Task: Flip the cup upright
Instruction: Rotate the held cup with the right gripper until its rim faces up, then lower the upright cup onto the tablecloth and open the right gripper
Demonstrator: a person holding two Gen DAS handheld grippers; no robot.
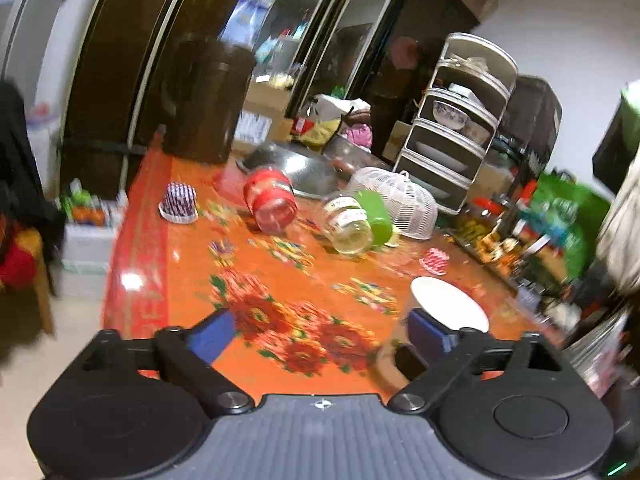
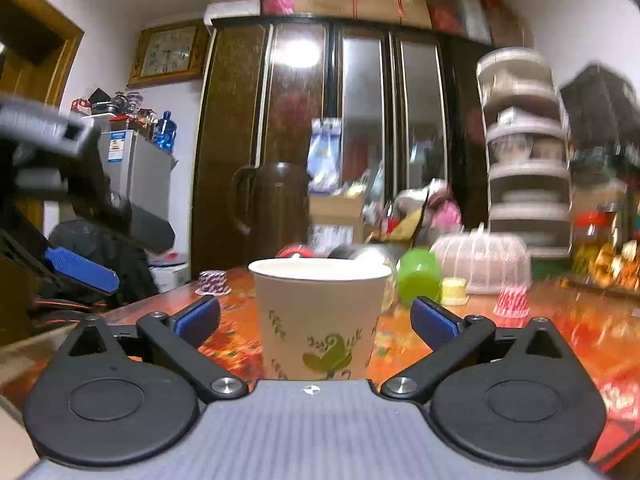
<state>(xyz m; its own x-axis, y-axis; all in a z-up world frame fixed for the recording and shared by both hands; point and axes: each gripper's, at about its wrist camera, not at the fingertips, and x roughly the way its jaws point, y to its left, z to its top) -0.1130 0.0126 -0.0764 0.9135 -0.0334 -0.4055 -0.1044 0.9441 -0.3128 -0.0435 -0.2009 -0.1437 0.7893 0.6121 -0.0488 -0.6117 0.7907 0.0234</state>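
A: What crowds the bench (image 2: 560,320) around the paper cup (image 2: 320,320)?

B: Behind it, toward the far side, a green cup (image 2: 420,276) lies tipped over, a white mesh food cover (image 2: 480,264) sits to its right, and a small red-and-white cupcake liner (image 2: 512,300) stands nearer on the right. A purple striped liner (image 2: 214,282) is far left, with a tall dark jug (image 2: 276,212) behind it. From the left wrist view, a red jar (image 1: 272,200) and a clear jar (image 1: 348,224) lie on their sides mid-bench.

A: Anything hard to read?

B: The cup's base is cut off by the gripper body, and the left view is blurred; there only the white rim (image 1: 448,304) shows, at the near right.

A: And the grippers?

B: The right hand-held gripper (image 2: 316,320) is level with the bench, its 2 fingers spread wide on either side of the upright cup, not touching it. The left hand-held gripper (image 1: 320,332) hangs above the bench, tilted down, released and holding nothing.
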